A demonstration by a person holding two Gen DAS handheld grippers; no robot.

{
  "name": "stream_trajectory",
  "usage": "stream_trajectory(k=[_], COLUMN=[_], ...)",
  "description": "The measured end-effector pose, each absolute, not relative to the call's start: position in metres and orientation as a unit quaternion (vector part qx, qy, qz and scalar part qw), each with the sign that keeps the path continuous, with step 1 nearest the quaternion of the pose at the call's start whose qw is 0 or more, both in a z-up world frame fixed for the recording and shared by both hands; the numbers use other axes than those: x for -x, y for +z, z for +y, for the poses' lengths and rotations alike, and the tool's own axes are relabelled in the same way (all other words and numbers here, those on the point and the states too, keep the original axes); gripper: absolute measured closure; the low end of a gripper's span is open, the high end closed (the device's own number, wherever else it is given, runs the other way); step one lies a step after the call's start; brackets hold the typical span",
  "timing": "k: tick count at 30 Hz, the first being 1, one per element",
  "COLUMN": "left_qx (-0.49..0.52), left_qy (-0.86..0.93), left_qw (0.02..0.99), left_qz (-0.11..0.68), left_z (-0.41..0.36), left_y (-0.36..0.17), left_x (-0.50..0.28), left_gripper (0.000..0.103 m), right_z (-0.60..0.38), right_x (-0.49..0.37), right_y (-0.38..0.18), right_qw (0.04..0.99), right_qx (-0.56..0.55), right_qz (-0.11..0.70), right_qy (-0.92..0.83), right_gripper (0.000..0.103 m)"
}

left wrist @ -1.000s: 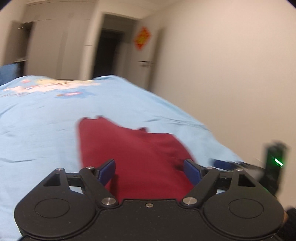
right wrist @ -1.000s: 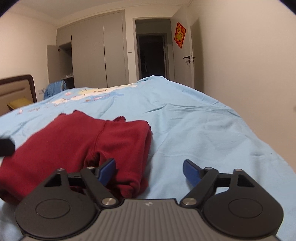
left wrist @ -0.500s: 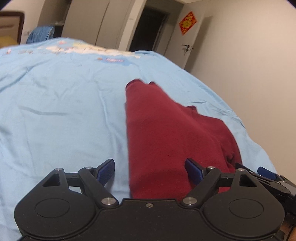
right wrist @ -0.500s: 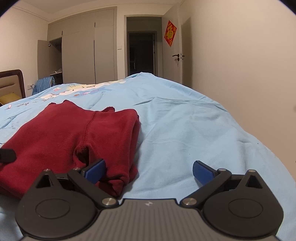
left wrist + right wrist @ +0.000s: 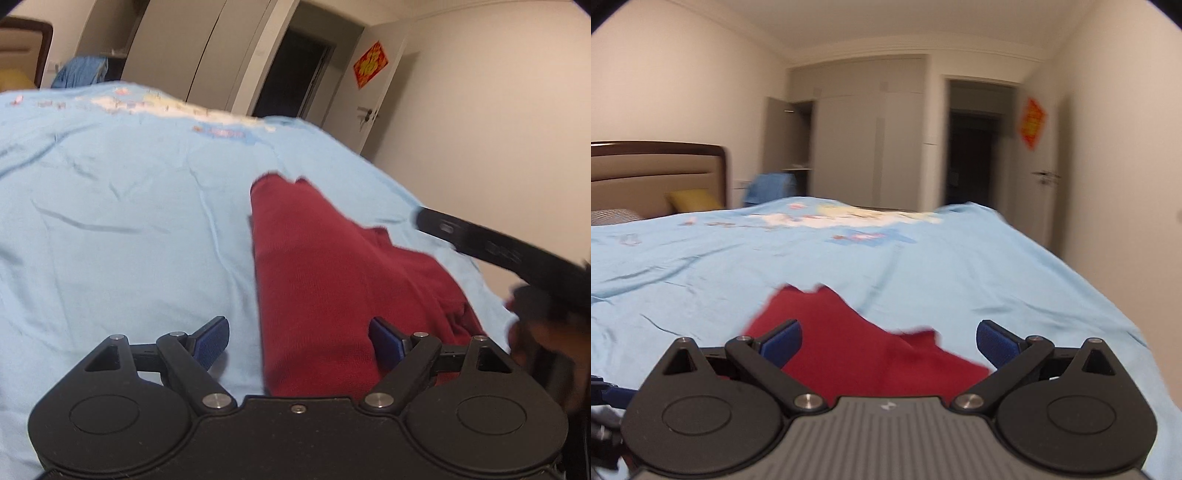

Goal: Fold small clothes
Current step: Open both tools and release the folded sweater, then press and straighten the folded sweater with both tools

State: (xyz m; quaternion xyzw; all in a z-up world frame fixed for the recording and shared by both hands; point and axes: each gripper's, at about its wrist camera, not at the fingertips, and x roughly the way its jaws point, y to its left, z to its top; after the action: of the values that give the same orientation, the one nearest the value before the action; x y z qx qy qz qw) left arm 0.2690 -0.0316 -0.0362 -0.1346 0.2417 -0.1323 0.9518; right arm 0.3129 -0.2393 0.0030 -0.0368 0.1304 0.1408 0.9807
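Red trousers (image 5: 332,280) are lying half-folded on the bed (image 5: 122,221) while both tongs (image 5: 299,345) (image 5: 888,345) are hovering apart, risking a snagged, undone fold.

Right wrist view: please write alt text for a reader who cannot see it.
A dark red garment lies on a light blue bedspread, just beyond the open right gripper, which holds nothing. Behind are a headboard, grey wardrobe and dark doorway.

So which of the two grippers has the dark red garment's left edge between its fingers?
The left gripper: the dark red garment ends between its open fingers, light blue bedsheet filling the rest. The right gripper spans red cloth throughout.
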Motion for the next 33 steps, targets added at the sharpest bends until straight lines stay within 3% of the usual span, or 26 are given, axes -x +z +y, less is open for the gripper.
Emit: stream_trajectory(k=[5, 12, 21, 33], left_qx=[0.132, 0.159, 0.131, 0.179], left_qy=[-0.108, -0.102, -0.100, -0.125], left_qw=[0.955, 0.944, 0.951, 0.957], left_qz=[0.240, 0.271, 0.260, 0.190], left_z=[-0.028, -0.022, -0.030, -0.008], left_y=[-0.031, -0.043, -0.051, -0.025], left_x=[-0.271, -0.281, -0.281, -0.256], left_gripper=[0.018, 0.018, 0.018, 0.018], right_z=[-0.193, -0.142, -0.158, -0.183], right_x=[-0.363, -0.398, -0.416, -0.366], right_y=[0.008, -0.038, -0.056, -0.023], right_qw=[0.957, 0.931, 0.925, 0.947], right_qx=[0.096, 0.198, 0.140, 0.120], right_qz=[0.155, 0.212, 0.251, 0.169], right_qy=[0.227, 0.223, 0.248, 0.247], right_gripper=[0.000, 0.001, 0.001, 0.000])
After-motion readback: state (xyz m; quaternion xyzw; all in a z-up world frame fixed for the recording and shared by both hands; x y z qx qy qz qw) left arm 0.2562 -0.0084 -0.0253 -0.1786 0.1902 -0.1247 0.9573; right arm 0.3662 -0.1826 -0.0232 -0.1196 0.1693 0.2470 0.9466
